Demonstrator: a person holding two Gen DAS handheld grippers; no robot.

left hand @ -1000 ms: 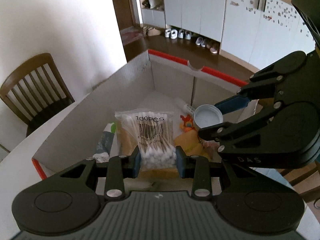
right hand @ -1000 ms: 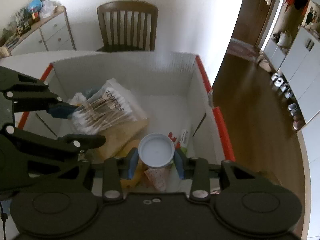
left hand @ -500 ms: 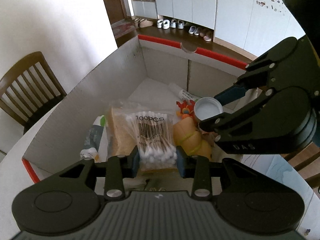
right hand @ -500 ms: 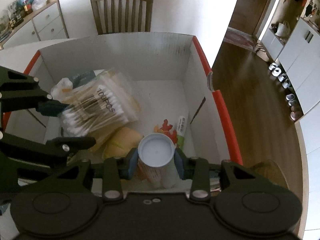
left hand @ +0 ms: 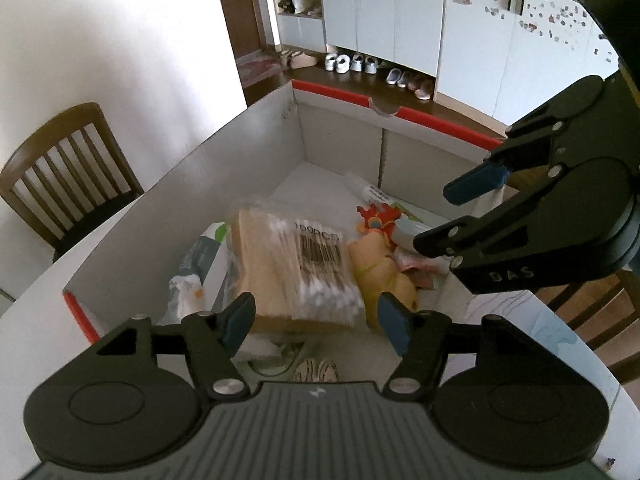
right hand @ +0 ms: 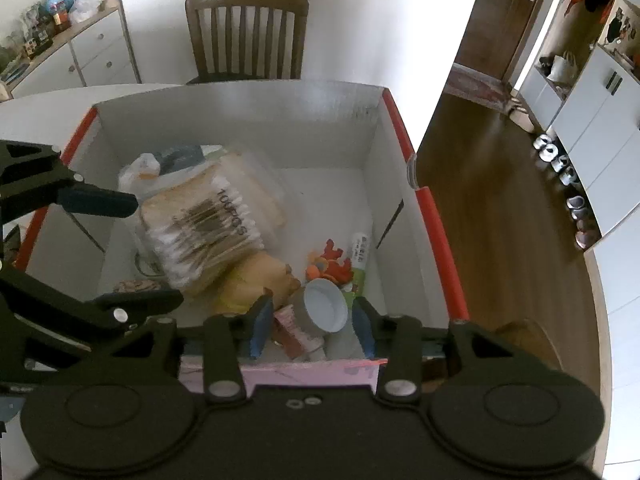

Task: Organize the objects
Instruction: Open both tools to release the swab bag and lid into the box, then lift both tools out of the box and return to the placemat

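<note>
A white cardboard box [left hand: 240,152] [right hand: 240,120] with red rim strips stands on the table. A clear pack of cotton swabs [left hand: 316,264] [right hand: 212,224] lies inside it on a tan item. My left gripper [left hand: 314,316] [right hand: 140,252] hovers just above the pack with its jaws opening and its pads off the pack. A white-capped bottle [right hand: 324,306] [left hand: 408,228] leans tilted among the box's contents. It sits between the pads of my right gripper [right hand: 312,318] [left hand: 440,218]. Those jaws are opening, with gaps on both sides of the cap.
The box also holds a yellow soft toy [left hand: 380,276], an orange-red toy [right hand: 330,256], a white tube [right hand: 360,248] and a grey-green pouch [left hand: 200,252]. A wooden chair [right hand: 246,36] stands behind the box. A dresser [right hand: 92,52] is at far left, and shoes [left hand: 360,64] line the cupboards.
Both grippers' jaws have spread. The swab pack left the left pads and now lies flat in the box. The white-capped bottle sank lower and tipped over between the right fingers.
</note>
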